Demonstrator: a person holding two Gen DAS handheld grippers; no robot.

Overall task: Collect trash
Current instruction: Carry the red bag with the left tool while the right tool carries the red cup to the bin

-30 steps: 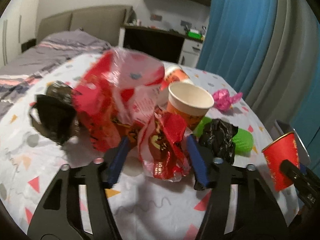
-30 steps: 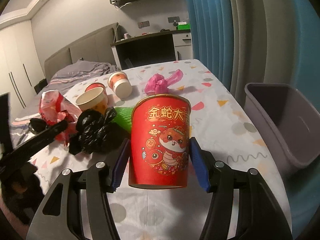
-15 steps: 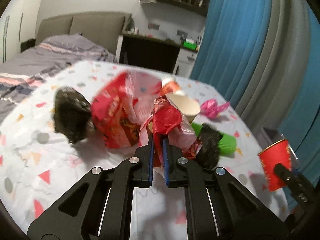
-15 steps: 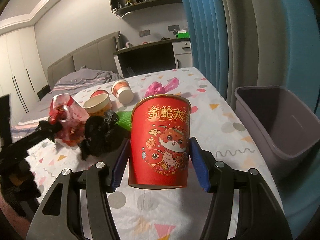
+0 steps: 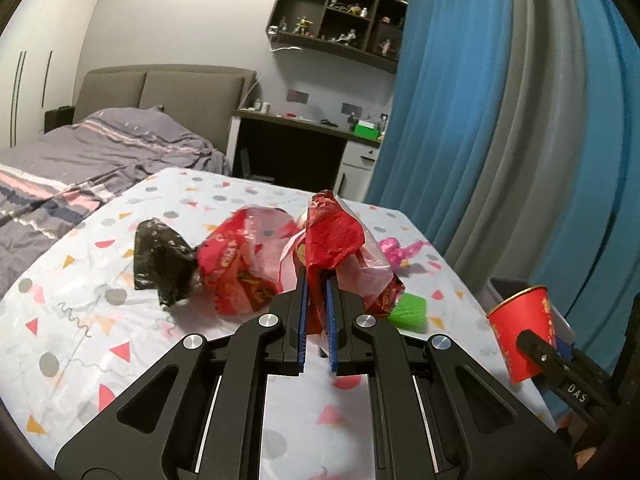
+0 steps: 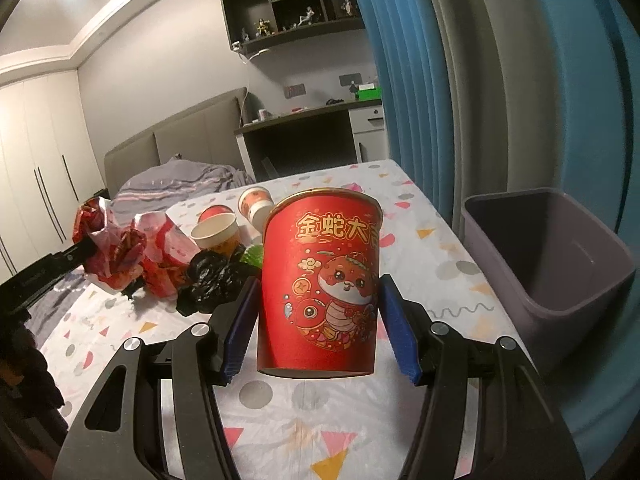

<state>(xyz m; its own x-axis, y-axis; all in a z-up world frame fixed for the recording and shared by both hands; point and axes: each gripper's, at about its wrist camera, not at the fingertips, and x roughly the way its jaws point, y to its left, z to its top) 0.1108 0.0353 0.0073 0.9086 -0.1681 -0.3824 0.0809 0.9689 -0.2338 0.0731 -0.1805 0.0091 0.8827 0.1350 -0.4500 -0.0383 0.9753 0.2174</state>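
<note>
Your left claw is pinched nearly closed on a red wrapper, and the wrapper hides whatever lies on the counter right behind it. Only an edge of the green thing shows beside the wrapper, too little to say what it is. The pink scrap beyond is small and blurred.

Your right claw has its pads pressed on both sides of the red cup, held upright above the counter; the cup's rim sits above the camera, so you cannot see inside.

The bin stands just right of the cup, off the counter's edge. Its near part is cut off by the claw, and what shows of the inside is bare wall.

Left of the cup, on the counter, you can count three paper cups: one upright, its inside not visible, one on its side, and one mostly hidden. There are two black bags, one touching the cup's left and another left of the second red wrapper.
</note>
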